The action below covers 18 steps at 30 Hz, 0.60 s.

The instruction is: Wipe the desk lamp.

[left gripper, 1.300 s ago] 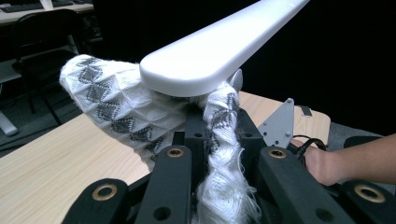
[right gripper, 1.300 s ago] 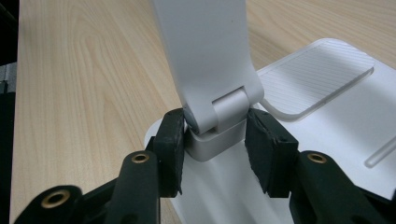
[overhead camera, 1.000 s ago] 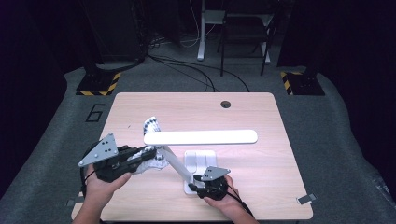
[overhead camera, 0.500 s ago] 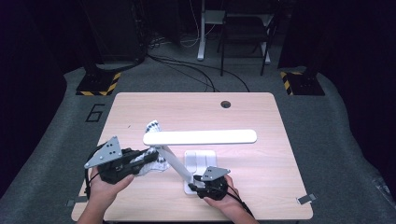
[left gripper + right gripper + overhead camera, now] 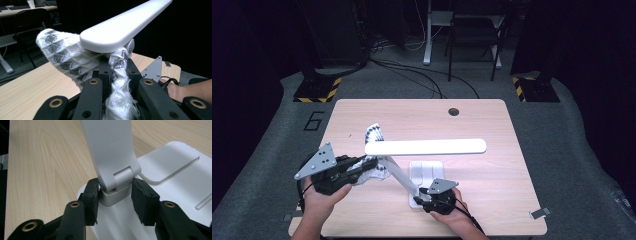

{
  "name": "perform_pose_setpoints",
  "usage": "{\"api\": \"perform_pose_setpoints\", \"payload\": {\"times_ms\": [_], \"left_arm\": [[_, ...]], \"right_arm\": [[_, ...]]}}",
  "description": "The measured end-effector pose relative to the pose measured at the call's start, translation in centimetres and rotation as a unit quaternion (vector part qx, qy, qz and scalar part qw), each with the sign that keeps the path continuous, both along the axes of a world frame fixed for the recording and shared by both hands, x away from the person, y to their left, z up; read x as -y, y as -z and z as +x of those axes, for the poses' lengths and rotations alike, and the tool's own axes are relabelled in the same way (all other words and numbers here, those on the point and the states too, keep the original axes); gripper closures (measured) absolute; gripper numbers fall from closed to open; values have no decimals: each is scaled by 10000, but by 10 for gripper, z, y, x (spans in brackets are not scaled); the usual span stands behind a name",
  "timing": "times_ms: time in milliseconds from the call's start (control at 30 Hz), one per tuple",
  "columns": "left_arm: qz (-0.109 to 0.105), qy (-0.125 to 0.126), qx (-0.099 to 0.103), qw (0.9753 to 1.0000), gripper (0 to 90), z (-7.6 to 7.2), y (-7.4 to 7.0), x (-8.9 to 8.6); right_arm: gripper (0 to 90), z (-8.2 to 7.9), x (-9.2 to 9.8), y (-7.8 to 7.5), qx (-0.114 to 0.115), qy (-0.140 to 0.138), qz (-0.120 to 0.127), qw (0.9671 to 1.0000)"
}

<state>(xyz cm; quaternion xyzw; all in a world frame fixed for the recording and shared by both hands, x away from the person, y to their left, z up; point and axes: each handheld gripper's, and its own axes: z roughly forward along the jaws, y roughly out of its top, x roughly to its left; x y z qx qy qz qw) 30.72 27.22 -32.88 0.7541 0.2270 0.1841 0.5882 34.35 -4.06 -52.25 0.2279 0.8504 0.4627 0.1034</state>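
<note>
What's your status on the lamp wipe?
Left gripper shut on cloth, under lamp head. Right gripper clamps lamp hinge at base. Nothing in the way.

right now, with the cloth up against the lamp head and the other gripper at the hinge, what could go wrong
1. The cloth is pinched at one bunched end by the left gripper; the loose rest bulges beside the lamp head and could snag on it or slip out.
2. Pushing on the long lamp head could tip the lamp base or fold the arm, since the right gripper only brackets the hinge block.
3. The right gripper's pads could slide off that smooth hinge.
</note>
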Motion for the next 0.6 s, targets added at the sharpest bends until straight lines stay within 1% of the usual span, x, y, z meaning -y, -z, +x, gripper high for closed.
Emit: {"api": "perform_pose_setpoints", "payload": {"times_ms": [33,133,267,300,367,400,433,600], "left_arm": [[-42,-21,-17,10000,796,0,0,-1],[-15,-25,-13,10000,796,0,0,-3],[-46,-39,-4,10000,796,0,1,-5],[-33,-46,-7,10000,796,0,1,-6],[-50,-79,-7,10000,796,0,1,-8],[-88,-96,-38,9999,796,-1,2,-9],[-71,-99,-25,9999,796,0,2,-11],[-167,-219,-37,9996,795,2,5,-17]], "right_arm": [[578,0,0,0,7,-7,14,10000],[579,0,0,0,22,5,10,10000],[579,0,0,0,28,0,8,10000],[579,-1,0,0,-9,4,27,10000],[579,-1,0,1,-32,12,39,10000],[579,-1,0,1,-20,21,31,10000],[579,-1,0,1,-21,19,32,10000],[579,-1,0,1,-20,18,33,10000]]}}
